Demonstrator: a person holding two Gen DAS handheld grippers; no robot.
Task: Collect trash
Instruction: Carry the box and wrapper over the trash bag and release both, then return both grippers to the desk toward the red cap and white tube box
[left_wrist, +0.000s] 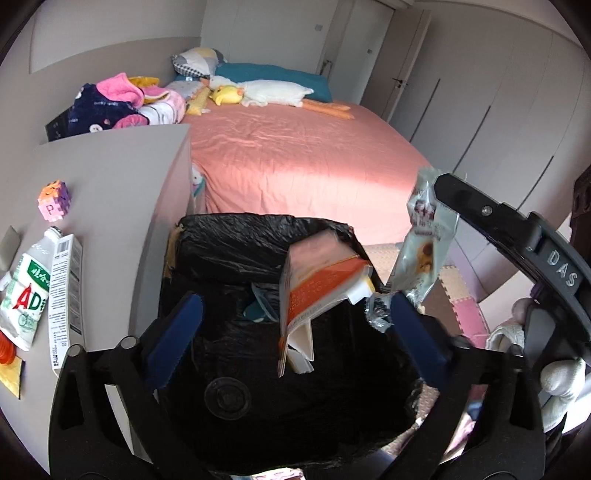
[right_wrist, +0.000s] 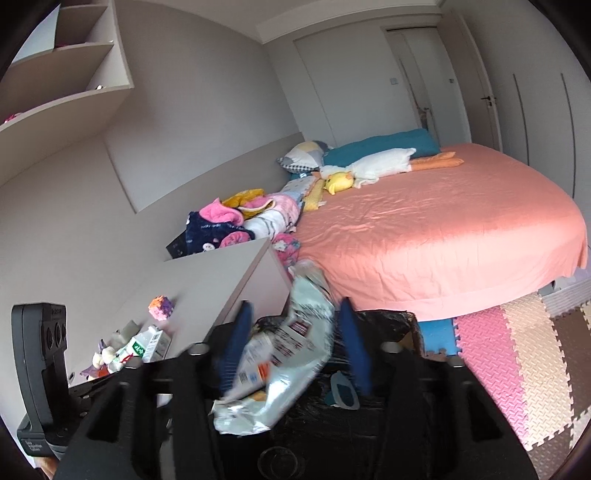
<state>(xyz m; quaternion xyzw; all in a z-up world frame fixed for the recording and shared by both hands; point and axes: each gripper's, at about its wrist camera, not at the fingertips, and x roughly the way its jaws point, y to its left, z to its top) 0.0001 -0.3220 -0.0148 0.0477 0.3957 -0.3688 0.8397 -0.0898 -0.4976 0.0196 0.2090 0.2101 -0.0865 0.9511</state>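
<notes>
Black bag (left_wrist: 236, 236) lines the bin under both my grippers. Between my spread left gripper (left_wrist: 295, 321) an orange carton (left_wrist: 314, 291) hangs free; between my spread right gripper (right_wrist: 295, 350) a silver wrapper (right_wrist: 284, 354) hangs loose.

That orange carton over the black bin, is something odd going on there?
Yes. The orange carton hangs tilted and motion-blurred in mid-air above the black-lined bin, touching neither finger of the left gripper. It looks dropped. The silver wrapper likewise looks loose between the right gripper's fingers.
</notes>
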